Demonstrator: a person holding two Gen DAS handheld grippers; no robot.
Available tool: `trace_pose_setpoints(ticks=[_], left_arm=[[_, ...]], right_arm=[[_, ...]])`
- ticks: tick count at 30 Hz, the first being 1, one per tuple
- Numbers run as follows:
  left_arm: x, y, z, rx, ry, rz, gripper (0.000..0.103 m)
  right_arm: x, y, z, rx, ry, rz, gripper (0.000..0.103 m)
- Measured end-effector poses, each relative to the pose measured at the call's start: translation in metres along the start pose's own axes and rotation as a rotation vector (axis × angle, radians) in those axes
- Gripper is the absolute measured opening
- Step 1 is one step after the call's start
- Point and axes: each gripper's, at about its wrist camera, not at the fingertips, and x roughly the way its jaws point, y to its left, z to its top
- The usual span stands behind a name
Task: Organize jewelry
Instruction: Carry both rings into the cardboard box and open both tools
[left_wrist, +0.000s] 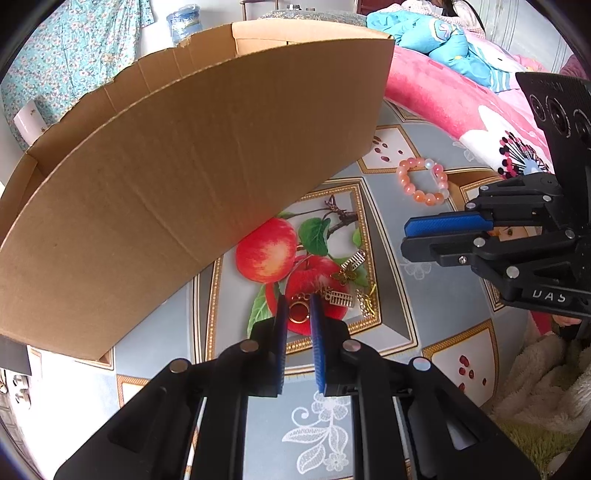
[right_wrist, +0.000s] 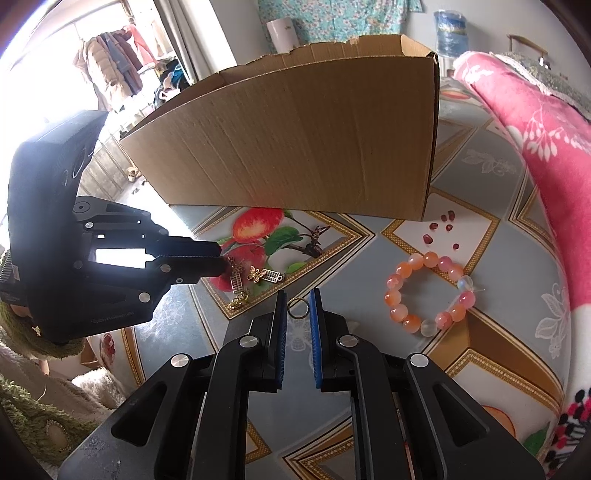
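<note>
A gold charm chain (left_wrist: 343, 280) with a butterfly and small abacus charms lies on the patterned tablecloth (left_wrist: 399, 314); it also shows in the right wrist view (right_wrist: 258, 275). My left gripper (left_wrist: 297, 314) is open, its fingers either side of the chain's gold ring (left_wrist: 298, 312). Seen from the right wrist, the left gripper (right_wrist: 221, 260) touches the chain's end. My right gripper (right_wrist: 298, 308) is open, with a small ring (right_wrist: 297, 307) between its tips; it hovers right of the chain (left_wrist: 404, 236). A pink bead bracelet (right_wrist: 430, 293) lies to the right.
A large open cardboard box (left_wrist: 207, 177) stands just behind the jewelry (right_wrist: 295, 147). A pink blanket (right_wrist: 535, 147) borders the right side. Fuzzy green and white fabric (right_wrist: 33, 406) lies at the near left.
</note>
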Motion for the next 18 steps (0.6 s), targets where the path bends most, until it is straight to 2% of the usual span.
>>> trace_pose_setpoints(ticks=[5,11,15,18], left_arm=[[-0.014,0.000,-0.006,-0.016,-0.022,0.009,0.012],[-0.043,0.000,-0.011,-0.033,-0.086,0.038,0.012],[-0.073,0.002,-0.007,-0.037,-0.162,0.060,0.012],[-0.105,0.009,0.003,-0.036,-0.253,0.065,0.012]], right_arm=[[-0.007,0.007,-0.002,-0.005,-0.010,-0.011,0.010],[-0.028,0.018,-0.001,-0.027,-0.060,-0.025,0.010],[-0.055,0.028,0.014,-0.064,-0.134,-0.015,0.010],[-0.073,0.039,0.034,-0.122,-0.198,0.001,0.010]])
